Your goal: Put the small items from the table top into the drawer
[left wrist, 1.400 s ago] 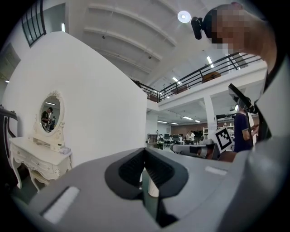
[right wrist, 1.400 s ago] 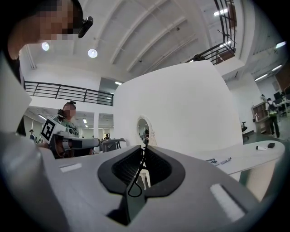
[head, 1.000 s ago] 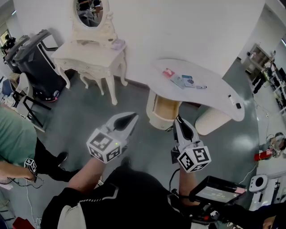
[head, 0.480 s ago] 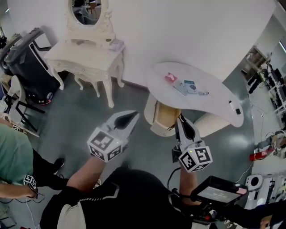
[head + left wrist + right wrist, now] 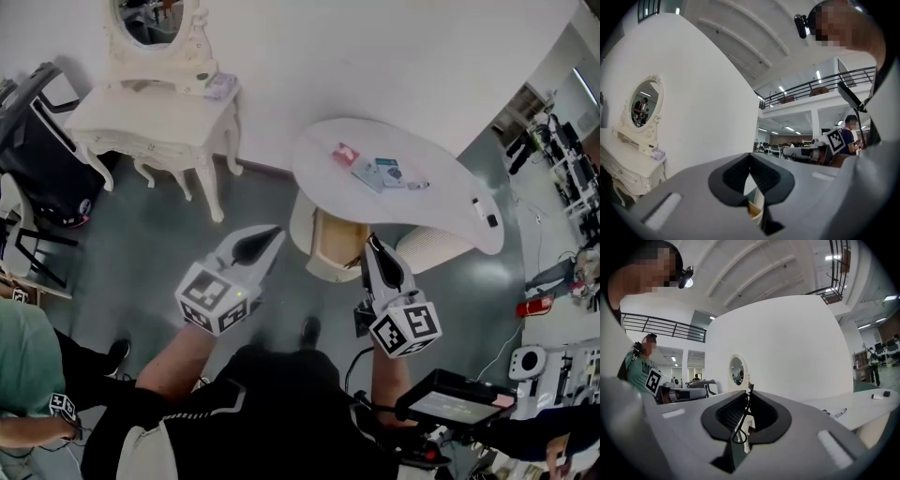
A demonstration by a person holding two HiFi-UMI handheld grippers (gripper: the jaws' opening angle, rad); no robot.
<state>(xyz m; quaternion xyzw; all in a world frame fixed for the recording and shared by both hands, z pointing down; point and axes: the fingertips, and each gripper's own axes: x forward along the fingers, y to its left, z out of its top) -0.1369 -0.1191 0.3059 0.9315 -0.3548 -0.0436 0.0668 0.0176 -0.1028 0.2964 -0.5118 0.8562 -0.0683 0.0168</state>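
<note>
Right hand-held gripper [image 5: 373, 242] near white table [image 5: 450, 202]

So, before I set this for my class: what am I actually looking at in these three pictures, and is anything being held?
There is no robot here. A person carries a handheld gripper in each hand: the left gripper and the right gripper. The wide picture comes from a camera on the person's head, looking steeply down. The other two come from a camera on each gripper, looking along its jaws. Ahead stands a curved white table with small items on it: a small red item, some blue cards, a pen and, further right, a small black object. Under the table is a rounded cabinet. Both grippers have their jaws together, hold nothing and are short of the table.
</note>
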